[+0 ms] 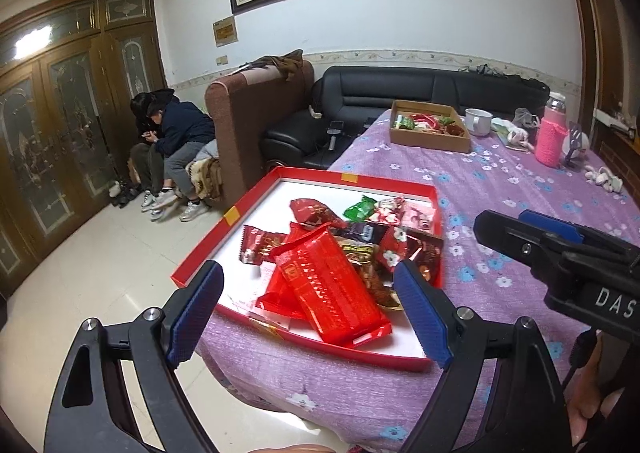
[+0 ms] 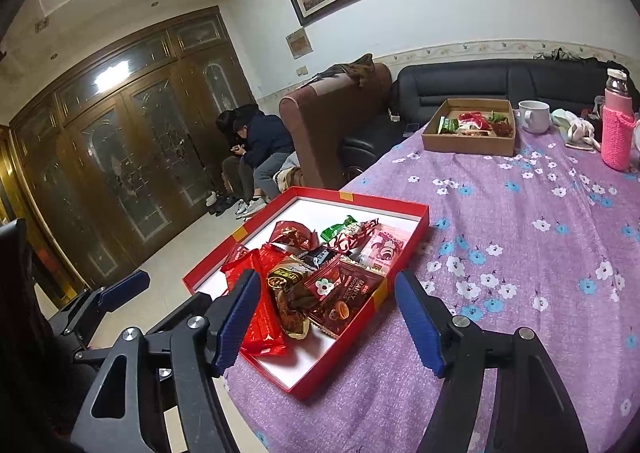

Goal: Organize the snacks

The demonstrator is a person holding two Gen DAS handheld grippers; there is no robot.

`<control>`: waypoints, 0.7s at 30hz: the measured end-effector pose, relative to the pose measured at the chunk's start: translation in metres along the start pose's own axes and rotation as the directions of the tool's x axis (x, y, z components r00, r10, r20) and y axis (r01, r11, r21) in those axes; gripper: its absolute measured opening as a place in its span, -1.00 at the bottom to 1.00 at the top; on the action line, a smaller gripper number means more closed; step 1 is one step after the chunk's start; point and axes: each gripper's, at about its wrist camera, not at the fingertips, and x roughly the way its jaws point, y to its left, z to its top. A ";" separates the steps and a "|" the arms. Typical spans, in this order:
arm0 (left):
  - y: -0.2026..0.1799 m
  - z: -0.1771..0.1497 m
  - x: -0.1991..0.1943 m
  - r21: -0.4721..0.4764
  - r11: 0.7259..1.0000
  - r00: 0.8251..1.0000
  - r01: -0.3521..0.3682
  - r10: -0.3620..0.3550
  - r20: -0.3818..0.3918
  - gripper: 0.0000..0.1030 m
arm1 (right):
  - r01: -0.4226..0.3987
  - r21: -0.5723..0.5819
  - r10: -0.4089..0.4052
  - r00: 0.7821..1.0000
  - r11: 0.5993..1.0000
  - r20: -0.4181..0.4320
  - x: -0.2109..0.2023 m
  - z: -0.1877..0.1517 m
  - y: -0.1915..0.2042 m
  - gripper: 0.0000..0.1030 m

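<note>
The red tray [image 1: 256, 195] sits at the near left corner of the tabletop [image 1: 500, 189], holding a heap of snacks. On top lies a long red packet [image 1: 328, 285], its long axis running from near right to far left. The left gripper [image 1: 308, 317] hangs over it, fingers spread apart and holding nothing. The right gripper [image 2: 328, 321] is likewise released above the tray's near right edge. A cardboard box [image 2: 468, 145] with more snacks sits far across the tabletop
</note>
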 end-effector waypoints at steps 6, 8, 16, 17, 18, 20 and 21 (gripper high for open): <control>0.003 -0.002 0.006 -0.013 1.000 0.999 0.009 -0.009 -0.038 0.71 | 0.000 -0.001 0.000 1.000 1.000 -0.017 0.004 -0.002 0.001 0.38; 0.003 -0.003 0.005 -0.010 1.000 0.999 0.012 -0.013 -0.035 0.71 | 0.002 -0.003 -0.002 1.000 1.000 -0.017 0.004 -0.002 0.002 0.38; 0.000 -0.002 0.013 0.004 1.000 0.999 0.023 -0.023 -0.050 0.71 | 0.006 0.000 -0.006 1.000 1.000 -0.021 0.011 -0.002 -0.001 0.39; 0.000 -0.002 0.015 0.002 1.000 0.998 0.024 -0.024 -0.054 0.71 | 0.010 0.003 -0.010 1.000 1.000 -0.026 0.013 -0.001 -0.002 0.39; -0.001 -0.002 0.016 -0.001 1.000 0.998 0.026 -0.026 -0.057 0.71 | 0.010 0.009 -0.009 1.000 1.000 -0.030 0.014 -0.001 -0.003 0.39; -0.002 -0.002 0.018 0.000 1.000 0.998 0.032 -0.031 -0.061 0.71 | 0.008 0.019 -0.007 1.000 1.000 -0.030 0.015 0.000 -0.007 0.39; -0.003 -0.001 0.020 0.004 0.999 0.997 0.032 -0.031 -0.064 0.71 | 0.011 0.019 -0.010 1.000 1.000 -0.027 0.016 0.001 -0.008 0.39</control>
